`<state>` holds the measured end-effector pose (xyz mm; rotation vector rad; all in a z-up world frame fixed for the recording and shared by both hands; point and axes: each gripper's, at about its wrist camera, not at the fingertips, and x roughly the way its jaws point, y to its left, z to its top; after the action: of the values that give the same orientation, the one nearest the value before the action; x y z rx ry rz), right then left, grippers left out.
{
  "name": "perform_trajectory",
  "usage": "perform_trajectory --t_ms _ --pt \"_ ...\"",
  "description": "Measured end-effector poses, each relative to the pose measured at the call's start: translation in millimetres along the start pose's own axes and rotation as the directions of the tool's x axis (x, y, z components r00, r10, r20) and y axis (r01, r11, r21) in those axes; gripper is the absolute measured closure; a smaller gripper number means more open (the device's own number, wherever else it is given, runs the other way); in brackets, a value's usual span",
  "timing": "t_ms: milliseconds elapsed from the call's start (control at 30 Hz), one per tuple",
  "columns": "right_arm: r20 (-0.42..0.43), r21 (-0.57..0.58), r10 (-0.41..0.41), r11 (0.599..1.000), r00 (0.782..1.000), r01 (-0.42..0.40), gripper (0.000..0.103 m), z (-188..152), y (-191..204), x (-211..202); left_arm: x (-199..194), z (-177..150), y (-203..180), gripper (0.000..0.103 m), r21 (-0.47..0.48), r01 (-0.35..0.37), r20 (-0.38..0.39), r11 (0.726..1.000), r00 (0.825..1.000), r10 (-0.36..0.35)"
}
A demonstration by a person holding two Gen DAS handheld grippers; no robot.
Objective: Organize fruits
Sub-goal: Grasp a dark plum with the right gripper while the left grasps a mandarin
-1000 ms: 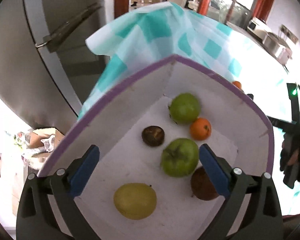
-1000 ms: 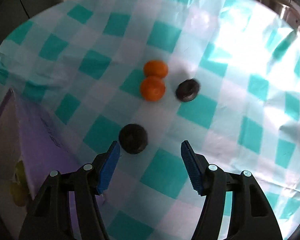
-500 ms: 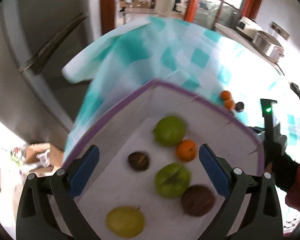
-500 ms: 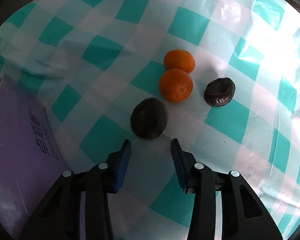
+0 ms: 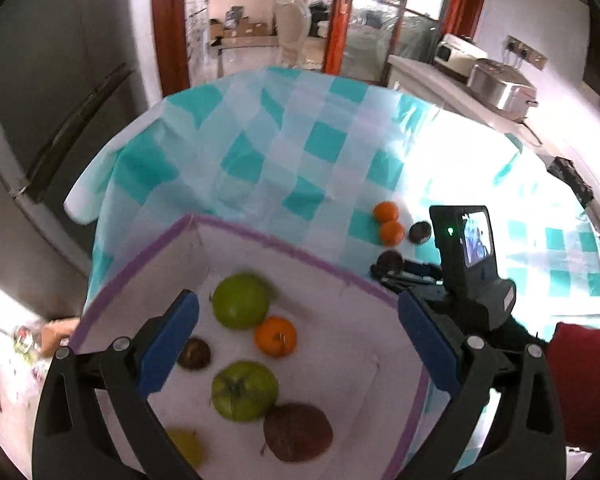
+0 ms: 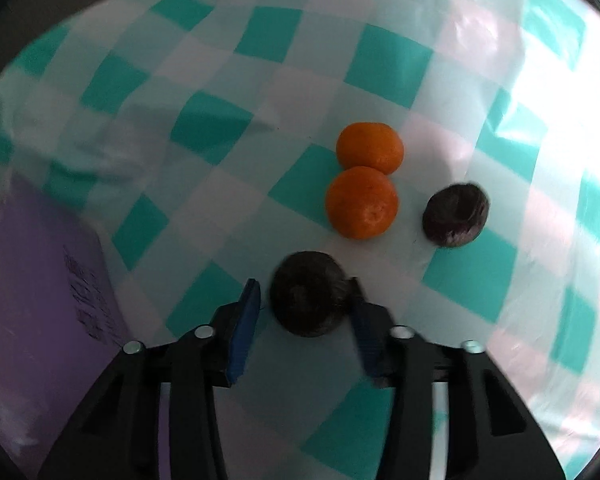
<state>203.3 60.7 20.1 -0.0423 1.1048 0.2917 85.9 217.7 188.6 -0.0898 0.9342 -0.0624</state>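
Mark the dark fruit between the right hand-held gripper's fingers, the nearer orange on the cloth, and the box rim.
dark fruit (image 6: 306, 298), right wrist view, top surface.
nearer orange (image 6: 362, 202), right wrist view, centre.
box rim (image 5: 300, 254), left wrist view, purple far edge.

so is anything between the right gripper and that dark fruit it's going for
Nothing visible. The dark fruit already sits between the right gripper fingers on the checked cloth, with a slight gap on the left side. The two oranges and the other dark fruit lie beyond it, apart.
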Motion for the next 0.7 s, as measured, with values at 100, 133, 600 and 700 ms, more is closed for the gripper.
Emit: perform_trajectory --t_ms 100,133,600,700 --pt "0.013 -0.089 -0.040 0.995 0.999 0.041 0.065 -8.0 1.5 -4.9 -6.4 -5.8 -11.3 0.003 -0.019 -0.025 0.000 1.000 1.000 0.025" --pt "0.018 -0.082 -0.037 0.996 0.999 0.038 0.065 -12.8 -3.8 -9.0 -7.4 -5.7 -17.3 0.003 -0.018 -0.024 0.001 1.000 1.000 0.024" --pt "0.028 0.184 -0.057 0.982 0.998 0.051 0.065 -151.7 -150.2 -123.0 131.9 9.1 -195.2 0.006 -0.109 0.077 -0.170 0.991 0.981 -0.095" --pt "0.033 0.227 -0.059 0.973 0.998 0.050 0.065 -165.0 -167.5 -131.4 165.9 1.9 -204.0 0.008 -0.087 -0.049 -0.173 0.995 0.984 0.033"
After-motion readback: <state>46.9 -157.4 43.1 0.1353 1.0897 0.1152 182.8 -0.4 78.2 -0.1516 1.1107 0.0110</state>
